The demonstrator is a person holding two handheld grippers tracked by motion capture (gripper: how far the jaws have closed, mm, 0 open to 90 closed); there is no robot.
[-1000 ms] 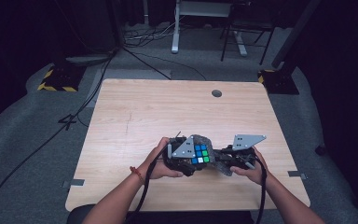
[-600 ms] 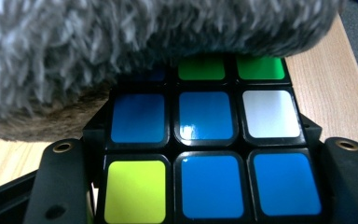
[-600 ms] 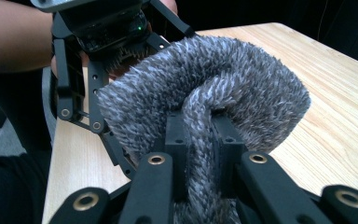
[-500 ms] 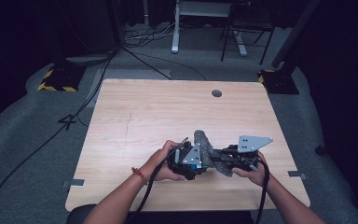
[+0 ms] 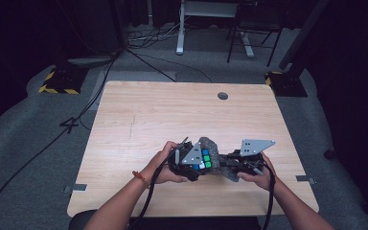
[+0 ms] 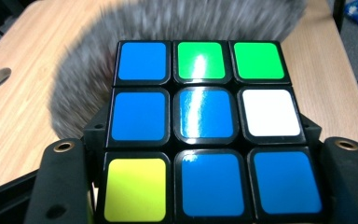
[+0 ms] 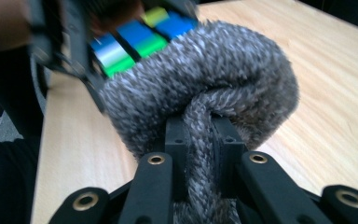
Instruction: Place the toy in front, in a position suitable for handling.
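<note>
Cube (image 6: 205, 126) sits clamped between the jaws of my left hand-held gripper (image 5: 188, 162), low over the desk (image 5: 139, 120) near its front edge, its facing side mostly blue with green, white and yellow squares. My right hand-held gripper (image 7: 200, 140) pinches a fold of grey fuzzy cloth (image 7: 223, 79), and I see that cloth pressed against the cube's far side.

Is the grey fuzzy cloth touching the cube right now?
Touching. In the right gripper view the grey fuzzy cloth presses against the cube with no gap; the left gripper view shows it directly behind the cube's top edge.
</note>
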